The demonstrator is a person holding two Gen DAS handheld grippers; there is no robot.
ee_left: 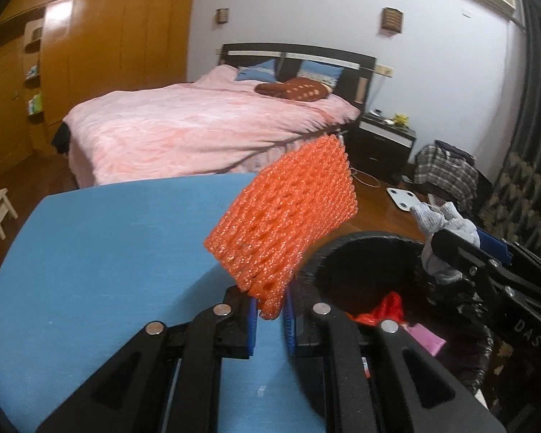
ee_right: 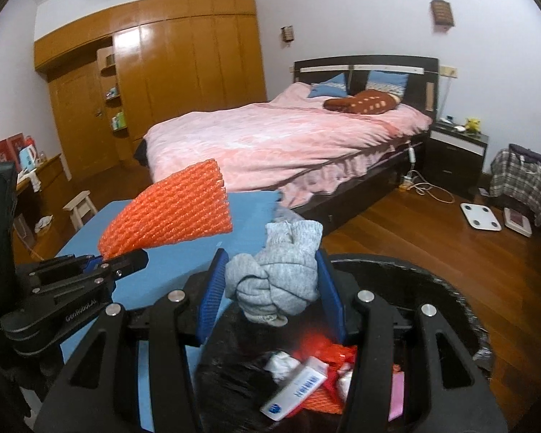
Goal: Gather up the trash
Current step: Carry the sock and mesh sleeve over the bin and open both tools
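Note:
My left gripper (ee_left: 270,310) is shut on the lower corner of an orange foam net sleeve (ee_left: 285,223), which sticks up above the blue table (ee_left: 108,270). In the right wrist view that orange foam net sleeve (ee_right: 169,209) stands at the left, pinched by the left gripper (ee_right: 104,263). My right gripper (ee_right: 270,288) is shut on a bunched grey sock (ee_right: 281,270), held over the black bin (ee_right: 432,274). In the left wrist view the grey sock (ee_left: 436,223) and the right gripper (ee_left: 451,249) hang above the bin's rim (ee_left: 342,249) at the right.
The bin holds red wrappers (ee_right: 328,353), a white and blue box (ee_right: 295,389) and a pink card (ee_right: 396,393). Behind the table is a bed with a pink cover (ee_right: 288,137). A white scale (ee_right: 481,216) lies on the wooden floor, a small stool (ee_right: 81,205) to the left.

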